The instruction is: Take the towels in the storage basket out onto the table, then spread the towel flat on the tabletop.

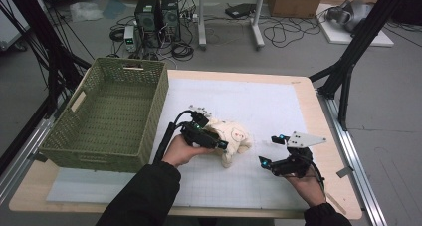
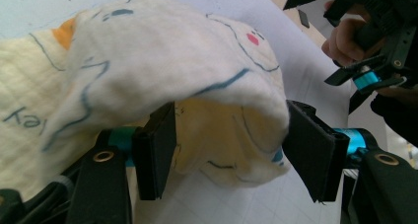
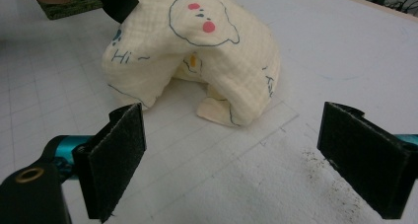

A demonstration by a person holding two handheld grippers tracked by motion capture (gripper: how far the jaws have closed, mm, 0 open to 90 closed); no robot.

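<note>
A crumpled cream cloth (image 1: 234, 136) printed with blue-outlined cartoon figures lies bunched on the white grid mat (image 1: 259, 101). My left gripper (image 1: 221, 145) reaches into its left side. In the left gripper view the cloth (image 2: 172, 61) drapes over and between the jaws of the left gripper (image 2: 229, 150), which stand apart and loose around the fold. My right gripper (image 1: 268, 150) hovers to the right of the cloth, open. In the right gripper view the cloth (image 3: 197, 51) sits ahead of the right gripper (image 3: 236, 155), with bare mat between its wide-spread pads.
A green woven basket (image 1: 159, 101) stands on the left of the table, its inside showing nothing. The mat covers most of the wooden tabletop. Black frame legs, cables and computer boxes stand on the floor beyond the table.
</note>
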